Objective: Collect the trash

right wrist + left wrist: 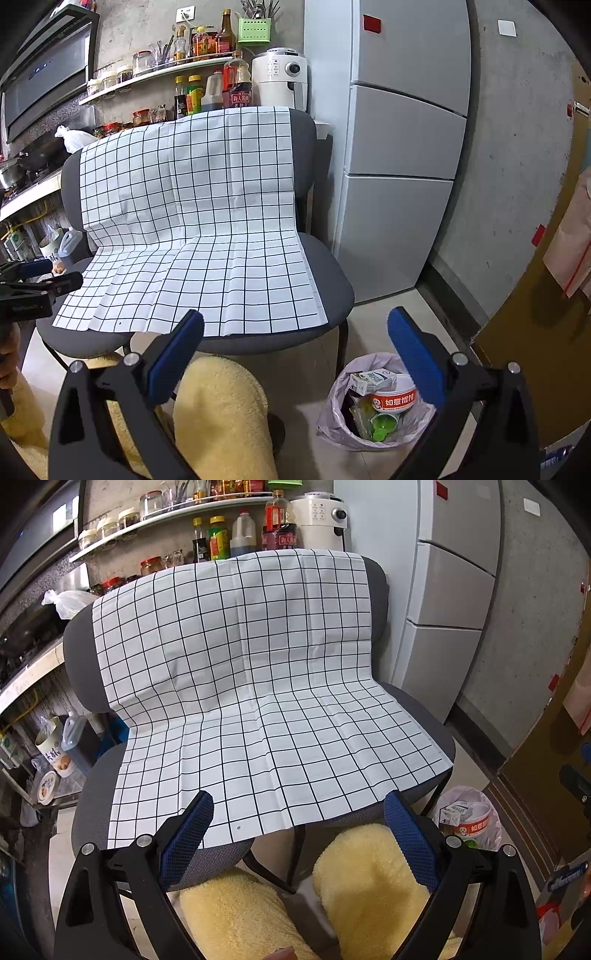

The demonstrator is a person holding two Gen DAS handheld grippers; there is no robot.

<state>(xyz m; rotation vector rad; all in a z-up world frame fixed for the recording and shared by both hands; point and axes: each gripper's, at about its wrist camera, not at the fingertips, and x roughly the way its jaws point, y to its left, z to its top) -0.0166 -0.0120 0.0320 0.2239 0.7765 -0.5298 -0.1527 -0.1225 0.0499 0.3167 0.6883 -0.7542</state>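
Both the left claw [299,825] and right claw [295,343] are wide open and empty; the trash bag [373,402] under the right claw looks full, so probably just check for leftovers.

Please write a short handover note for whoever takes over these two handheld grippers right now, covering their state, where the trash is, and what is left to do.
Left gripper: jaws open, holding nothing, above the front edge of the chair.
Right gripper: jaws open, holding nothing, between the chair and the trash bag.
Trash bag: on the floor right of the chair, open. Inside are a milk carton, an instant noodle bowl and green plastic pieces.
Checked cloth over the chair: no trash visible on it.
Done: the visible trash is in the bag.
Left: no loose trash shows in either view; check the floor outside them.
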